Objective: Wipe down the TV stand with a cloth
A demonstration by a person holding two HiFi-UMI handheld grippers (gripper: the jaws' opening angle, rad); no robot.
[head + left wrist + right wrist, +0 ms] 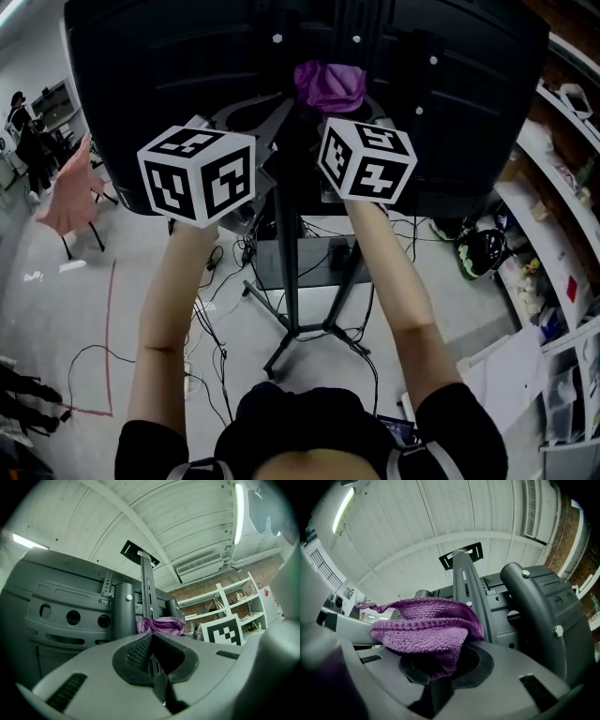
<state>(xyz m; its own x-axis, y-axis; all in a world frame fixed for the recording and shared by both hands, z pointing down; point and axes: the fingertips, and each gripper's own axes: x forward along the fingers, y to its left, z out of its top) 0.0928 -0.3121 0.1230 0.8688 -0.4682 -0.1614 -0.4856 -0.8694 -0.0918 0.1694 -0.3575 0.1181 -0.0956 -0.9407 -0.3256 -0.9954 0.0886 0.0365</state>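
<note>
A purple cloth point(328, 84) is bunched up against the upright column point(289, 272) of the TV stand, behind the black back of the TV point(169, 75). My right gripper point(339, 103) is shut on it; in the right gripper view the cloth point(426, 625) spills out of the closed jaws point(440, 665) beside the column's bracket point(466, 588). My left gripper point(248, 117) is held up just left of the column, shut and with nothing in it point(152, 651). From there the cloth point(161, 625) shows behind the column point(147, 592).
The stand's legs point(309, 339) spread on the floor below, among loose cables point(216, 356). White shelves point(553, 187) with small items run along the right, with a helmet point(483, 251) at their foot. A chair draped in pink point(66, 197) stands at the left.
</note>
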